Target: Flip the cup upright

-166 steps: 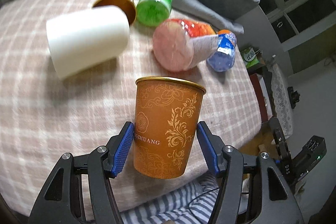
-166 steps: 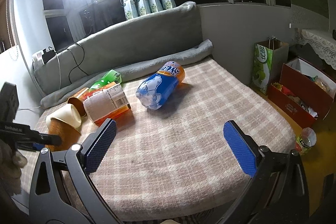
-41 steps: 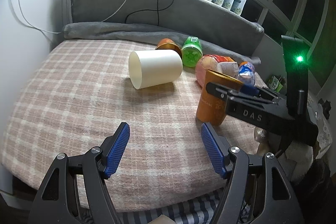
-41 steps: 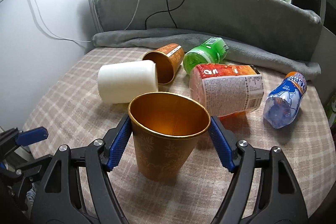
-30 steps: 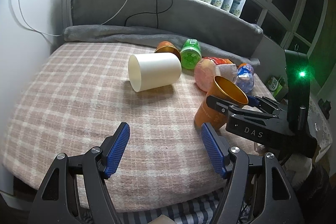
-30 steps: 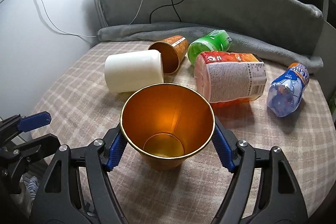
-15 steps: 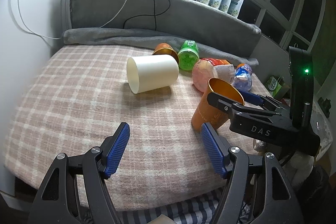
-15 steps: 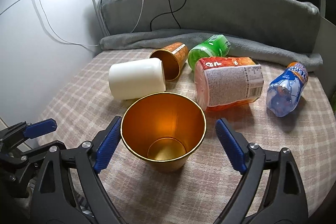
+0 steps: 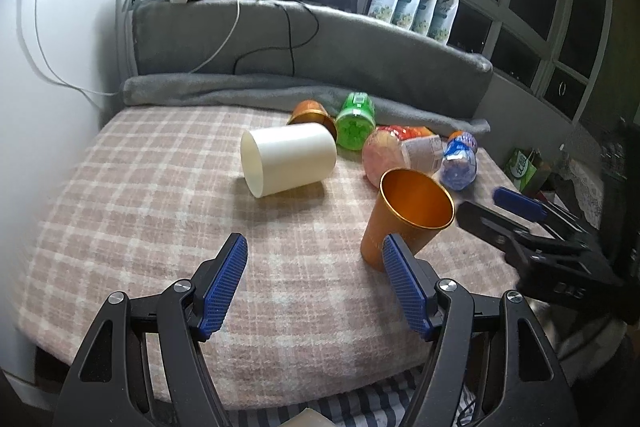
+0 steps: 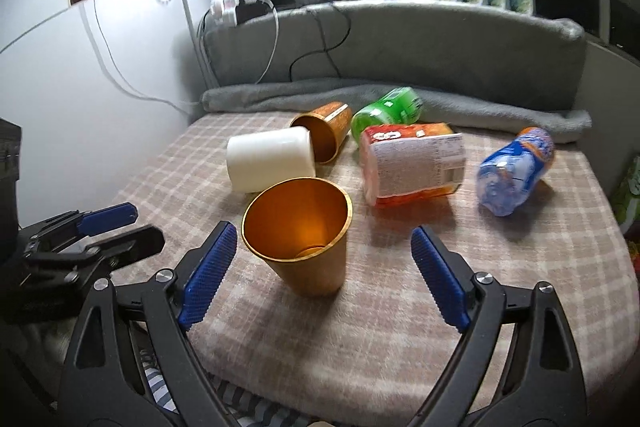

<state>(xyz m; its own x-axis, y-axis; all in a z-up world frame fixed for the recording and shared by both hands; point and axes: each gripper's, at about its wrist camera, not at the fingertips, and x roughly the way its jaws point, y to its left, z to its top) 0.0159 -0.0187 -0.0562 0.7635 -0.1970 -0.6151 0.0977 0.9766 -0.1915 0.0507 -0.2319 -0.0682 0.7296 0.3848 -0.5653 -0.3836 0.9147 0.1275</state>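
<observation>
An orange cup with a gold rim [image 9: 404,219] stands upright, mouth up, on the pink checked blanket; it also shows in the right wrist view [image 10: 304,239]. My right gripper [image 10: 324,275] is open and empty, drawn back from the cup, its jaws wide apart. It appears at the right of the left wrist view [image 9: 516,223]. My left gripper [image 9: 316,287] is open and empty, left of the cup. A white cup [image 9: 288,159] lies on its side behind. A second orange cup [image 10: 320,131] lies on its side too.
A green bottle [image 10: 388,113], an orange-labelled container [image 10: 414,163] and a blue bottle [image 10: 516,171] lie on the blanket. A grey rolled blanket [image 10: 280,95] and grey backrest border the far side. A white wall [image 9: 48,75] is at the left. The blanket's front edge drops off near me.
My right gripper has let go of the orange cup, opened wide and pulled back. The cup now stands free on the blanket. My left gripper stayed open.
</observation>
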